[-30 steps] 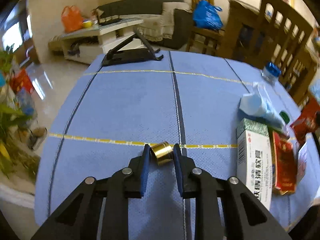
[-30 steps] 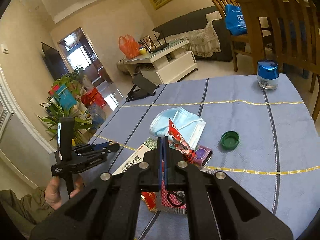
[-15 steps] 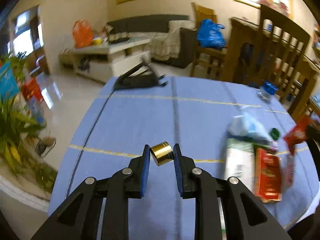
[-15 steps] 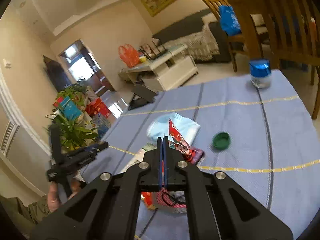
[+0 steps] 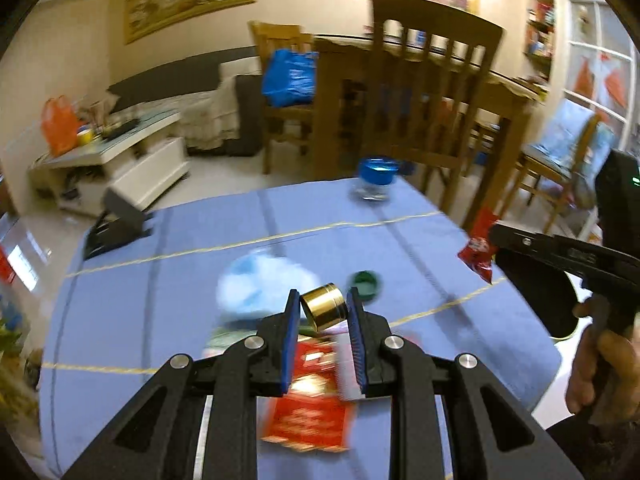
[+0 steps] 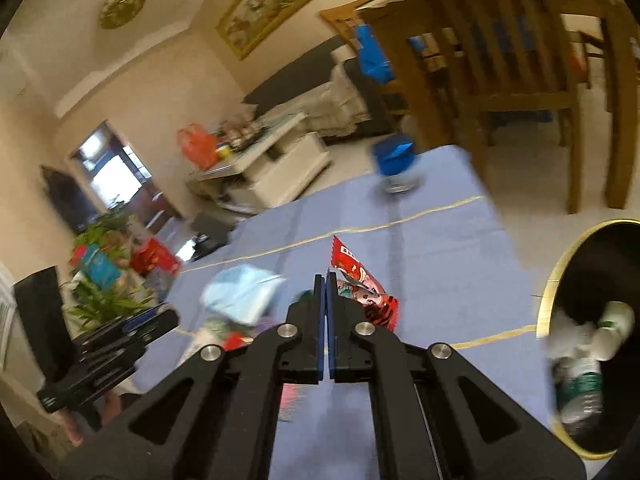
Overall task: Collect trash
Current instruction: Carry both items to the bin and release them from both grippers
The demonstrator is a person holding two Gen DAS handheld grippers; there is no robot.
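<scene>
My left gripper [image 5: 322,296] is shut on a small gold metal cap [image 5: 324,312], held above the blue tablecloth [image 5: 168,320]. My right gripper [image 6: 325,280] is shut on a red snack wrapper [image 6: 356,276], which sticks up past its tips; the same wrapper [image 5: 476,254] shows at the right of the left wrist view. A black bin with a gold rim [image 6: 560,276] stands off the table's right edge, with plastic bottles [image 6: 580,380] inside. On the table lie a blue face mask [image 5: 256,284], a green bottle cap [image 5: 366,282] and a red packet [image 5: 312,412].
A blue-lidded jar [image 5: 378,178] stands near the table's far edge, and a black stand [image 5: 116,224] sits at the far left corner. Wooden chairs [image 5: 432,92] crowd the far right side. A person's hand [image 5: 600,364] holds the right gripper.
Both grippers have swung to the right, each keeping its grip. The left one has also risen with the gold cap. The bin has come into the right wrist view.
</scene>
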